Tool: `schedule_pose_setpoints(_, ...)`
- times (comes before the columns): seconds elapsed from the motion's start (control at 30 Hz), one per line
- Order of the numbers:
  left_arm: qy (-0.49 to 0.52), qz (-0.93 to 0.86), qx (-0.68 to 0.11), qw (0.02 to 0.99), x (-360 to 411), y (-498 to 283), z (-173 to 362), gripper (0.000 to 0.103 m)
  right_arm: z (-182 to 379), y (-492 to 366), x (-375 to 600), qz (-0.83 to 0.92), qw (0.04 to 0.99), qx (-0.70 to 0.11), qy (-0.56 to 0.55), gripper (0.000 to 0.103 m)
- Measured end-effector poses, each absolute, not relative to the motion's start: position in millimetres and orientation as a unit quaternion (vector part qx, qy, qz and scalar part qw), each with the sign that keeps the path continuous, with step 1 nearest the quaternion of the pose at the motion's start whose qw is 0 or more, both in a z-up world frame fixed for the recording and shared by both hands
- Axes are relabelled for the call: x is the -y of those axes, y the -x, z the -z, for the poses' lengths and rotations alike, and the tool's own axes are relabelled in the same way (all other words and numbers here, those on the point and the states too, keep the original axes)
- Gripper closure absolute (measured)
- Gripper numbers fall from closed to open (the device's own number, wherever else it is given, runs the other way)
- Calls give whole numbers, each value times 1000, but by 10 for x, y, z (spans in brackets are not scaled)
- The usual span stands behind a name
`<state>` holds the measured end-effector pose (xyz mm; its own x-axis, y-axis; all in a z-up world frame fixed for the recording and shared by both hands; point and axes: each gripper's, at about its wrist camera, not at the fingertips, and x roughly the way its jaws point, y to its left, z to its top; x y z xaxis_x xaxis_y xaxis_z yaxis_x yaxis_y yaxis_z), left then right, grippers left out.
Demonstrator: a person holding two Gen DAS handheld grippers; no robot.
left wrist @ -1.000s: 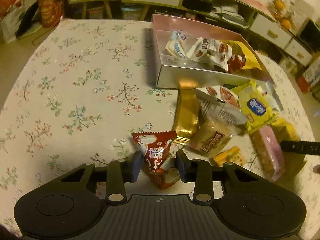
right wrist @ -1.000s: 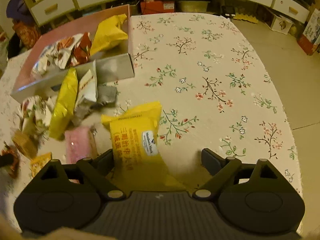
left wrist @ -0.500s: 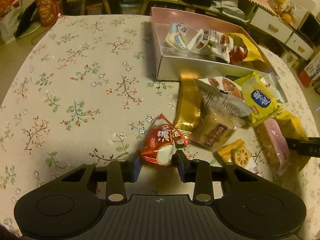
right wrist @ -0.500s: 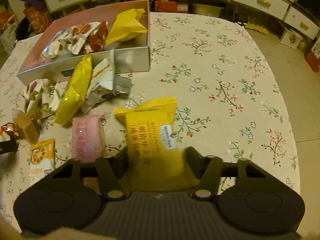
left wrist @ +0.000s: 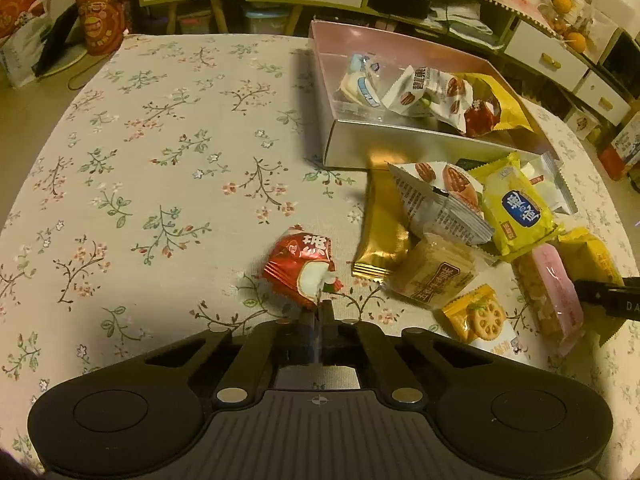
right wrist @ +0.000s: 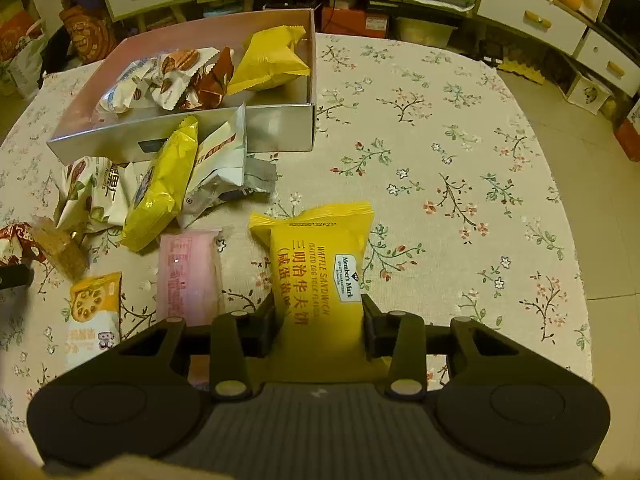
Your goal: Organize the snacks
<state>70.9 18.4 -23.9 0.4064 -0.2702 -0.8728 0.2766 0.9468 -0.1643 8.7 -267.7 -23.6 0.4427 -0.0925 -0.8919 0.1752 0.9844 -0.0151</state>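
Now the right tongs (right wrist: 320, 320) have just been closing and squeeze the light, crinkly yellow pack (right wrist: 320, 264) marked "Member's Mark Waffle Sandwich" low on its sides on the table (right wrist: 460, 160), best held gently, while the left tongs (left wrist: 320, 312) have just pinched shut on the red candy (left wrist: 302, 266) wrapper's edge.

A cream cloth (right wrist: 440, 152) printed with small floral sprigs is seen; a yellow waffle packet (right wrist: 320, 264), pink wrapper (right wrist: 188, 276), red-and-white snack (left wrist: 302, 266).
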Motion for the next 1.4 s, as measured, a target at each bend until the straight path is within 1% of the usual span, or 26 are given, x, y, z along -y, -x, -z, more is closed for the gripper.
schedule_pose_setpoints(0.07,-8,179,-524,833,-194,-708,248,103,229,-82,2677,78,848,-522,-41,66)
schedule_pose_setpoints(0.1,-12,183,-525,831,-199,-701,255,95,231,-81,2678,76,848,-524,-42,66)
schedule_pose_setpoints(0.17,-27,184,-519,834,-219,-676,269,94,248,-81,2672,72,846,-527,-40,66)
schedule_pose_setpoints(0.2,-37,184,-517,835,-222,-666,274,88,253,-79,2667,71,845,-528,-38,66)
schedule_pose_setpoints(0.23,-46,183,-512,838,-231,-656,276,76,256,-80,2660,71,845,-529,-36,66)
schedule_pose_setpoints(0.27,-51,183,-505,842,-243,-650,272,68,256,-81,2666,71,845,-528,-35,66)
schedule_pose_setpoints(0.3,-53,184,-498,846,-256,-648,264,52,254,-81,2667,71,846,-528,-36,66)
schedule_pose_setpoints(0.33,-49,185,-493,849,-271,-650,251,41,251,-86,2668,71,846,-527,-37,66)
schedule_pose_setpoints(0.43,-38,191,-486,852,-287,-679,217,29,250,-98,2669,72,846,-527,-38,66)
schedule_pose_setpoints(0.77,-69,194,-510,835,-466,-740,126,28,222,-95,2686,72,849,-522,-45,66)
schedule_pose_setpoints(0.9,-95,194,-491,844,-545,-778,81,28,173,-101,2677,67,853,-515,-45,66)
schedule_pose_setpoints(1.07,-156,213,-435,861,-439,-831,95,28,112,-112,2654,65,860,-505,-41,67)
schedule_pose_setpoints(1.2,-164,229,-430,858,-336,-916,198,28,98,-120,2645,63,861,-503,-41,67)
schedule_pose_setpoints(1.27,-164,227,-431,858,-297,-954,261,31,91,-122,2646,62,861,-503,-40,67)
schedule_pose_setpoints(1.3,-162,220,-436,857,-274,-978,293,36,87,-123,2651,61,862,-502,-40,68)
schedule_pose_setpoints(1.33,-157,216,-440,857,-262,-994,320,49,81,-124,2655,61,862,-502,-40,68)
schedule_pose_setpoints(1.4,-145,207,-450,856,-261,-1005,361,62,60,-120,2679,62,863,-499,-43,68)
